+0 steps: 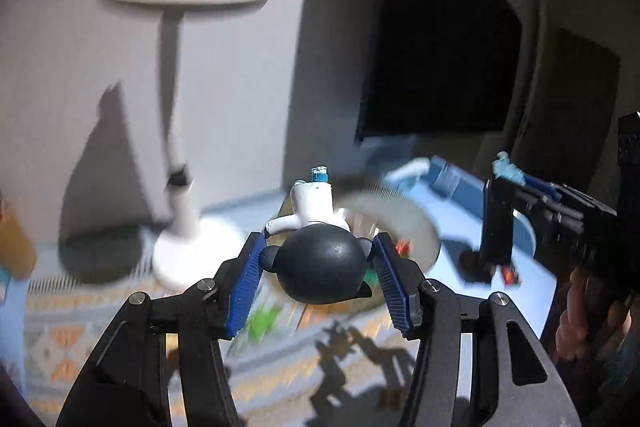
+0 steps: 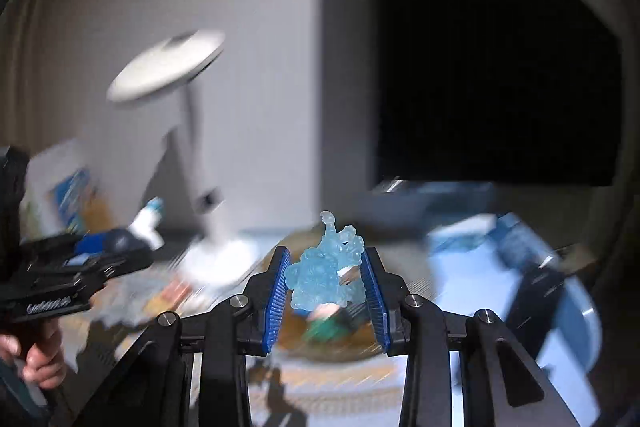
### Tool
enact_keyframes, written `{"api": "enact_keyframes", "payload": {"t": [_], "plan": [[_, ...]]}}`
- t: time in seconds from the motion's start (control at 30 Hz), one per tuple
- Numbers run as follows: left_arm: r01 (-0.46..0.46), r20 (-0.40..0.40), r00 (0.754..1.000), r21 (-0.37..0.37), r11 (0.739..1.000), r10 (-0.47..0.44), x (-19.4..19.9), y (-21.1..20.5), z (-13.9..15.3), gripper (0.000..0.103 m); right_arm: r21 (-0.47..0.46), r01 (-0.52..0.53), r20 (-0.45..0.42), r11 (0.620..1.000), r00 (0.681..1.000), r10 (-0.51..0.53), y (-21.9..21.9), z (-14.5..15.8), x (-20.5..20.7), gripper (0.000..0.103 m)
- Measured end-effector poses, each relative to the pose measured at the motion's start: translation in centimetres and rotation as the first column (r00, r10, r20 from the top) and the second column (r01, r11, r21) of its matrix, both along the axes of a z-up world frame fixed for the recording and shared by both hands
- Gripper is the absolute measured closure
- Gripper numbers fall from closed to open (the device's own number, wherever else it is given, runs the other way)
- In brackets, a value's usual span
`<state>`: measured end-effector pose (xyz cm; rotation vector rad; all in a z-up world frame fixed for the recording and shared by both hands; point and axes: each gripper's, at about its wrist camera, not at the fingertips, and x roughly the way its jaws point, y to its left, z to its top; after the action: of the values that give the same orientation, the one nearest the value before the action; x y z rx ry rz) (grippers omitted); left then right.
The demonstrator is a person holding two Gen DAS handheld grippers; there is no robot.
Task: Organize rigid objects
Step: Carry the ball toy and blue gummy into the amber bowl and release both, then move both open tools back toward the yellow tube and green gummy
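L gripper [image 1: 320,263] pinching dark-headed white figure [image 1: 320,259]; R gripper [image 2: 326,279] pinching translucent blue figure [image 2: 326,275]. White lamp [image 1: 180,187] far left.

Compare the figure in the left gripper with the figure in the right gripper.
The dark-headed figure in the left gripper is opaque, with a smooth round dark head and a white body; the pale blue figure in the right gripper is translucent and one colour throughout. The dark-headed figure's surface is smooth, the pale blue figure's is bumpy and intricate. Both are small toys clamped between blue ribbed pads.
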<state>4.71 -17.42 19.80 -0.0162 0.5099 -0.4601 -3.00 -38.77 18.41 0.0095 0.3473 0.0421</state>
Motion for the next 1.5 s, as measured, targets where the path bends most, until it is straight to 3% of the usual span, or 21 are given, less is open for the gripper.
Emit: {"api": "enact_keyframes", "payload": {"t": [0.13, 0.23, 0.33, 0.5, 0.77, 0.87, 0.97, 1.07, 1.17, 1.5], "plan": [[0.031, -0.002, 1.0, -0.03, 0.999, -0.031, 3.4, -2.9, 0.9, 0.051, 0.038, 0.103, 0.012, 0.994, 0.995, -0.104, -4.0, 1.7, 2.1, 0.068], [0.043, -0.054, 0.998, -0.036, 0.998, -0.045, 6.1, -4.8, -0.7, 0.051, 0.08, 0.125, -0.07, 0.989, 0.99, -0.119, -5.7, 0.1, 5.3, 0.068], [0.045, -0.125, 0.991, -0.016, 0.999, -0.047, 8.6, -6.6, -3.7, 0.051, 0.092, 0.156, -0.193, 0.983, 0.972, -0.136, -6.8, -3.3, 9.3, 0.068], [0.04, -0.238, 0.971, 0.032, 0.999, -0.032, 11.5, -8.1, -8.8, 0.051, 0.145, 0.16, -0.404, 0.976, 0.91, -0.089, -8.7, -9.2, 14.8, 0.068], [0.064, -0.313, 0.949, 0.04, 0.997, -0.048, 13.5, -9.5, -11.6, 0.05, 0.106, 0.186, -0.455, 0.977, 0.883, -0.119, -9.7, -11.0, 16.9, 0.067], [0.081, -0.357, 0.932, 0.025, 0.996, -0.067, 13.9, -9.6, -11.7, 0.048, 0.102, 0.203, -0.456, 0.974, 0.88, -0.136, -9.7, -10.8, 17.0, 0.051], [0.068, -0.325, 0.943, -0.009, 0.998, -0.067, 13.1, -8.4, -10.6, 0.034, 0.114, 0.203, -0.406, 0.972, 0.903, -0.141, -9.7, -9.7, 15.5, 0.048], [0.069, -0.257, 0.963, -0.063, 0.996, -0.083, 10.8, -6.2, -8.0, 0.033, 0.132, 0.202, -0.372, 0.97, 0.917, -0.14, -9.5, -8.3, 13.5, 0.047], [0.056, -0.198, 0.978, -0.065, 0.996, -0.067, 8.4, -4.4, -5.7, 0.03, 0.146, 0.184, -0.342, 0.972, 0.932, -0.125, -8.7, -6.9, 11.5, 0.047], [-0.037, -0.074, 0.997, -0.118, 0.992, 0.029, -0.2, 3.6, -0.6, 0.027, 0.164, 0.025, -0.258, 0.986, 0.966, 0.018, -2.2, -3.9, 5.3, 0.042]]}}
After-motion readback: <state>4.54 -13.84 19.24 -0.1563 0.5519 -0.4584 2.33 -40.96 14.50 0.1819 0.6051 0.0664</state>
